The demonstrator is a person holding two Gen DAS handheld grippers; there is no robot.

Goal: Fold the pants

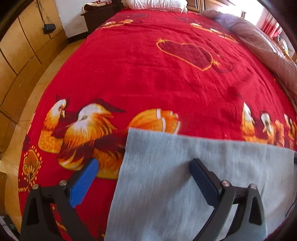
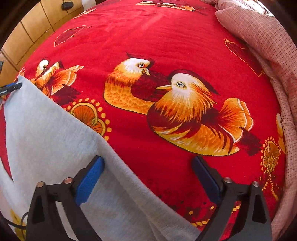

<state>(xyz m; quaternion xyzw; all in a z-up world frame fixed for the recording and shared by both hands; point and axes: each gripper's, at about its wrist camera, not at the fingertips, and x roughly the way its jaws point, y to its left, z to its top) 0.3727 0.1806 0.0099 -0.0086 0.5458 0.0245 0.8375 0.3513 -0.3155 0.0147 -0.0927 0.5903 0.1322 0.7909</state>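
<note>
The light grey pants [image 1: 185,181] lie flat on the red bedspread [image 1: 148,74] at the near end of the bed. In the left wrist view my left gripper [image 1: 144,166] is open above the pants' left edge, one blue pad [image 1: 83,185] over the bedspread, the other over the cloth. In the right wrist view the pants [image 2: 55,139] fill the lower left. My right gripper [image 2: 146,165] is open over their right edge, holding nothing. The left gripper's tip [image 2: 11,88] shows at the pants' far corner.
The bedspread has printed ducks [image 2: 194,115] and hearts [image 1: 185,53]. A pink checked quilt [image 2: 269,55] is bunched along the bed's right side. White pillows [image 1: 154,4] lie at the head. Wooden wardrobe doors [image 1: 18,55] stand left of the bed.
</note>
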